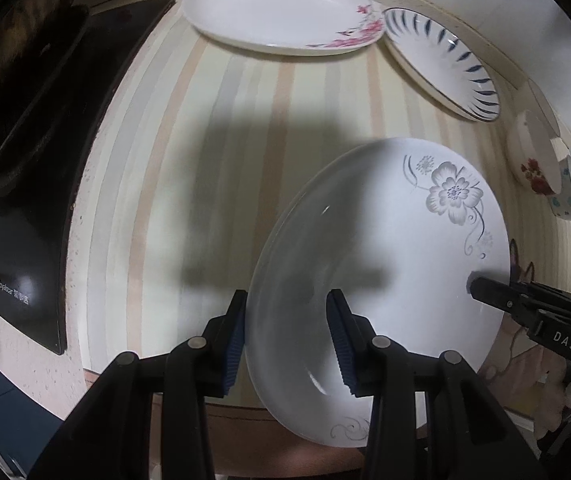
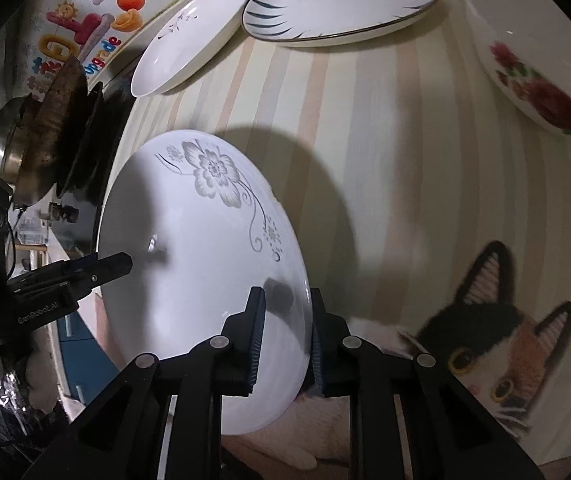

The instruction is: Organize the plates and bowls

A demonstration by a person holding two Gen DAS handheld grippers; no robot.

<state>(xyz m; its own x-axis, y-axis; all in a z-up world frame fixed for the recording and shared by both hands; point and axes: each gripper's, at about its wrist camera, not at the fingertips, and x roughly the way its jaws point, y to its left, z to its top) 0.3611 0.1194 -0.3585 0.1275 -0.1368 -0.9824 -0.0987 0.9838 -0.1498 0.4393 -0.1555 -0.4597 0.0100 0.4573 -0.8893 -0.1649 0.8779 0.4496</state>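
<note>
We hold the grey-flower plate (image 2: 205, 264) lifted, its rim between both the left gripper (image 1: 285, 340) and right gripper (image 2: 285, 336) fingers, seemingly clamped; next, stack it on the pink-flower plate (image 1: 281, 8) ahead.

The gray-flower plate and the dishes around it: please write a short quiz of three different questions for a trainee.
1. True or false: both tongs grip the gray-flower plate at once.
2. Which dish lies nearest the blue-striped plate? A) pink-flower plate B) red-flower bowl C) steel pot
3. Fill in: the tablecloth has a ____ pattern.

Key:
1. True. The left tongs and the right tongs each clamp an opposite rim.
2. A; the two rims almost meet.
3. Striped.
</note>
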